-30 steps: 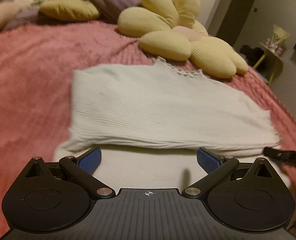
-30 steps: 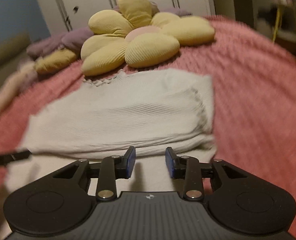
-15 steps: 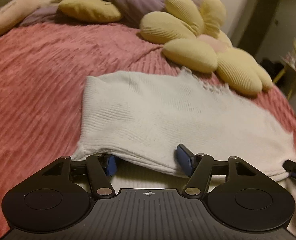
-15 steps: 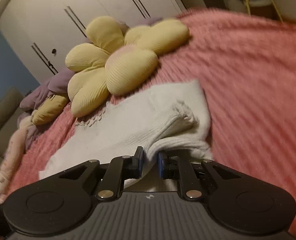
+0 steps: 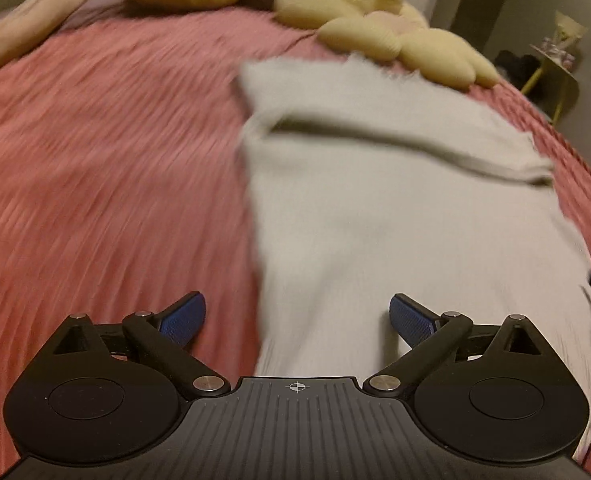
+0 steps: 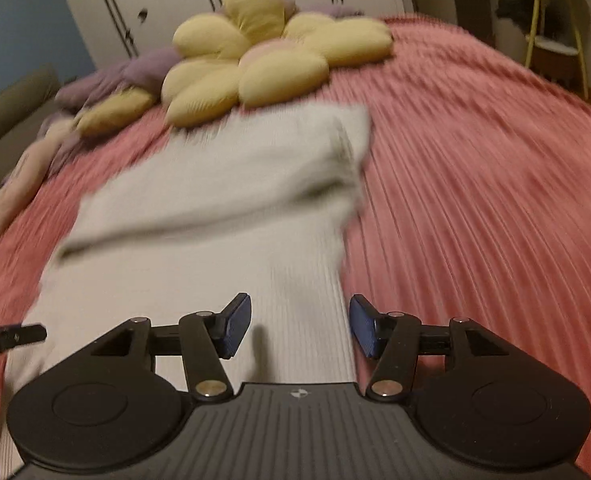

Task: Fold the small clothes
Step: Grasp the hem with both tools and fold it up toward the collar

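Sweater (image 5: 395, 220) lies folded on pink bedspread (image 5: 107, 168), beside flower cushion (image 6: 263, 52).

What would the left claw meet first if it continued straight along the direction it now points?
Probably the left edge of the white knit garment on the pink bedspread. The open left claw straddles that edge, so one finger may meet bedspread instead; blur leaves depth unclear.

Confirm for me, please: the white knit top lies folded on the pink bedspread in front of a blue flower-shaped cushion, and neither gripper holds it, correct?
Not quite: the flower-shaped cushion is yellow, not blue, as the right wrist view shows. The rest holds: the white knit top lies folded on the pink bedspread, and the left gripper and right gripper, jaws just opened, hold nothing.
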A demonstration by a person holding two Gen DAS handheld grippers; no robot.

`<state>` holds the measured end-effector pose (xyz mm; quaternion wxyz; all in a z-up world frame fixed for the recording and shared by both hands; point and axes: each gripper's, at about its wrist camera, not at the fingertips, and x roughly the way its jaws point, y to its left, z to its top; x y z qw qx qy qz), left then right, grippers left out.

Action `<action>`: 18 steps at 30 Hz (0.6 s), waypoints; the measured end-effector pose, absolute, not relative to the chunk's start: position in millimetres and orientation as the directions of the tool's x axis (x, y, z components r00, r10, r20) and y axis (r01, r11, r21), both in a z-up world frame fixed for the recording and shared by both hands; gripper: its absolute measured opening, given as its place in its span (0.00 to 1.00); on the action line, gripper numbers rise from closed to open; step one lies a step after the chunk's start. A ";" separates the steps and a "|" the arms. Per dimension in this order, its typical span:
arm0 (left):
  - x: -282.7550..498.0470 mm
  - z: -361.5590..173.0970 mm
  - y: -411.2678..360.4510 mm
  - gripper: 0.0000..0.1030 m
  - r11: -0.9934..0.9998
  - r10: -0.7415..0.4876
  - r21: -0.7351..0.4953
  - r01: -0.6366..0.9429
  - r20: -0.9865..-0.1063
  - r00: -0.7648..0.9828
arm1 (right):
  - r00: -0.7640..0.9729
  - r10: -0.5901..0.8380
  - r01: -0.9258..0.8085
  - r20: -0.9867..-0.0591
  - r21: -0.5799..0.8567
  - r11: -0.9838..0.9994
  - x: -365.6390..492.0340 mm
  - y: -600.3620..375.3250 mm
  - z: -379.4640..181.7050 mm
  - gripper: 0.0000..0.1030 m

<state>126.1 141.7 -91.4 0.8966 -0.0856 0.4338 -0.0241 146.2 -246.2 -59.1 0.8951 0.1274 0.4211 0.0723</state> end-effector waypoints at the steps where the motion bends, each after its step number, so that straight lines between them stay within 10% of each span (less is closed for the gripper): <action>1: 108.7 -91.5 145.1 0.98 0.982 -0.116 -0.181 -0.044 -0.779 0.617 | 0.625 0.238 -0.014 -0.743 0.295 0.956 123.9 -250.7 -58.1 0.53; 8: 51.2 -96.8 152.7 0.97 0.963 -0.180 -0.262 -0.061 -0.797 0.576 | 0.573 0.312 0.023 -0.758 0.396 0.918 39.3 -268.5 -53.3 0.52; 18: 39.5 -92.7 171.0 0.70 0.936 -0.253 -0.344 -0.070 -0.799 0.545 | 0.463 0.458 0.096 -0.759 0.556 0.826 17.4 -284.8 -74.6 0.20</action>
